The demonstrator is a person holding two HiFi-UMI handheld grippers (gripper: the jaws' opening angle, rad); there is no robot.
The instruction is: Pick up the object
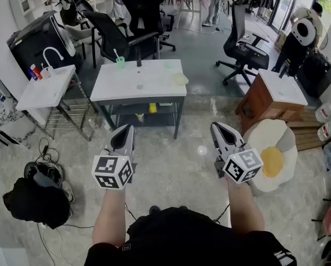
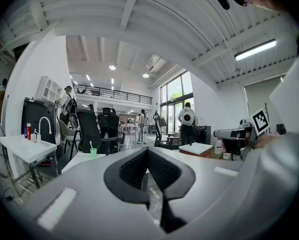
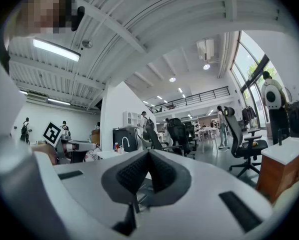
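Note:
A white table [image 1: 154,91] stands ahead of me. On it are a green cup [image 1: 120,62] holding a toothbrush, a small dark item [image 1: 138,63] and a pale yellow-green bowl [image 1: 180,79]. My left gripper [image 1: 127,129] and right gripper [image 1: 217,127] are held side by side over the floor, short of the table's near edge. Both point toward it and are shut with nothing in them. In the left gripper view the left gripper [image 2: 147,151] shows closed jaws, with the green cup [image 2: 93,153] far beyond. The right gripper [image 3: 148,154] is likewise closed and empty.
A white sink stand [image 1: 46,87] with a faucet is at the left. A wooden cabinet [image 1: 276,93] and an egg-shaped mat [image 1: 273,154] are at the right. Office chairs [image 1: 118,35] stand behind the table. A black bag [image 1: 35,201] and cables lie on the floor at lower left.

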